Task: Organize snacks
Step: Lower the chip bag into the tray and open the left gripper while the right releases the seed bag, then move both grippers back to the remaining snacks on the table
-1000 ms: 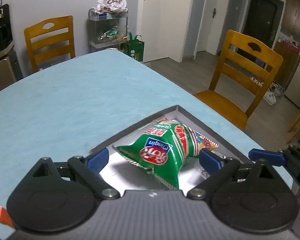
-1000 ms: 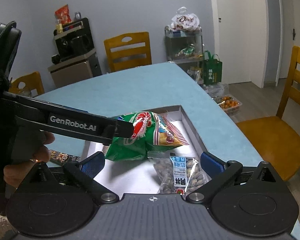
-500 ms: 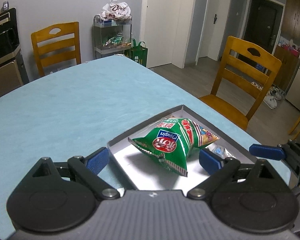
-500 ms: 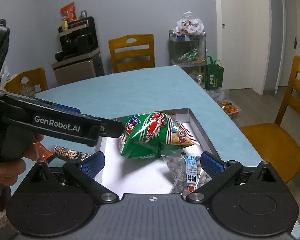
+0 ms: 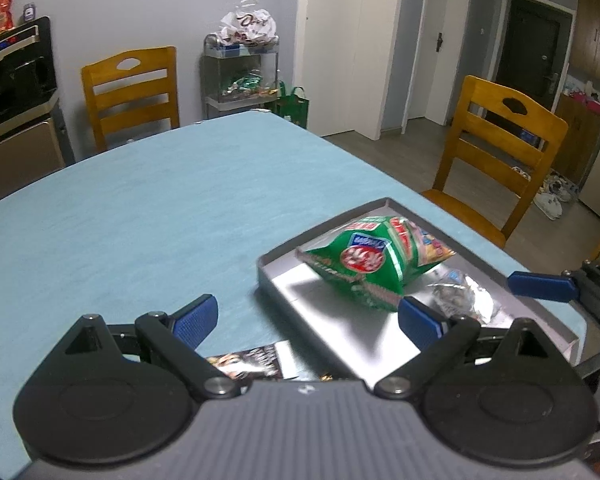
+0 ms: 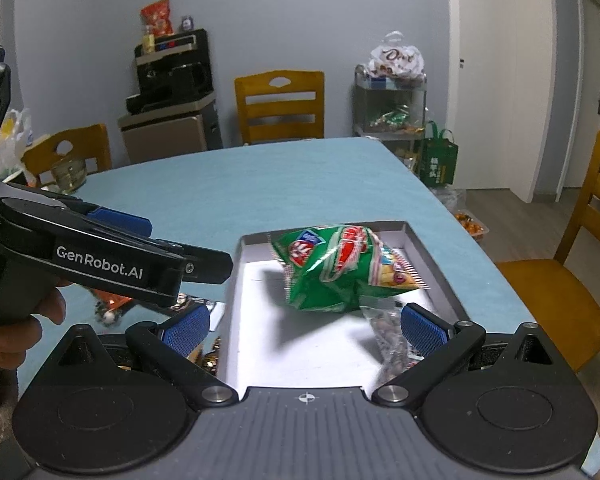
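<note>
Hovering left hand-held gripper [image 5: 308, 318] spread, empty, mid-frame; chips [image 5: 374, 262] overhang nuts [image 5: 462, 294], tray [image 5: 540, 312] jam likely.

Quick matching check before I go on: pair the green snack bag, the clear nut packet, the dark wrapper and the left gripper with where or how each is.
1 green snack bag
2 clear nut packet
3 dark wrapper
4 left gripper

a open, holding nothing
b on the table, outside the tray
c in the tray, far half
d in the tray, near right

1-c, 2-d, 3-b, 4-a
</note>
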`<state>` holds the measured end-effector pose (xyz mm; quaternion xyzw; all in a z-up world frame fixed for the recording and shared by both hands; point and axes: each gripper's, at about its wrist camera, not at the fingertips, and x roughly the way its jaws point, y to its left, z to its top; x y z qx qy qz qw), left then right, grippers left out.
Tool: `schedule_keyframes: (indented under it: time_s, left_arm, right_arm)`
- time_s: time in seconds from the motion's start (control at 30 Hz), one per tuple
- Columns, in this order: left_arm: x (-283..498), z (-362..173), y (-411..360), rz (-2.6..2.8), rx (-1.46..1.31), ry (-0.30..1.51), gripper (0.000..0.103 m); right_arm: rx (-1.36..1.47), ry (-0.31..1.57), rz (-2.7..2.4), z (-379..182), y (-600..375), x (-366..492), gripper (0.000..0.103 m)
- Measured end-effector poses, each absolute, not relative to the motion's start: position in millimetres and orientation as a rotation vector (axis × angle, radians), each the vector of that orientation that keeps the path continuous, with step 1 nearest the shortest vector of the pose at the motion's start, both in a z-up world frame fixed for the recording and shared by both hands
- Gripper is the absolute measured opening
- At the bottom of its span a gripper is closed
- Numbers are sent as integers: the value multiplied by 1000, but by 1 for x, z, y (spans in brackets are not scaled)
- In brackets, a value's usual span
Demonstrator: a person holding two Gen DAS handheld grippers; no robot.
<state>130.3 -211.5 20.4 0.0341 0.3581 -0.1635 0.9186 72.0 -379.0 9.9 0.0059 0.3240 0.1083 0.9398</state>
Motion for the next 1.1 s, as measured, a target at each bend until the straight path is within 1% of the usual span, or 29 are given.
schedule_keyframes:
  time_s: [0.63,1.1]
  left_arm:
    - [95,24,-100,-169,-5,692,98]
    - [91,13,-45,-89,-30,694,98]
  right_arm:
    - [-89,656,312,18,-316,62,103]
    - [-127,664,380,14,-282,54,103]
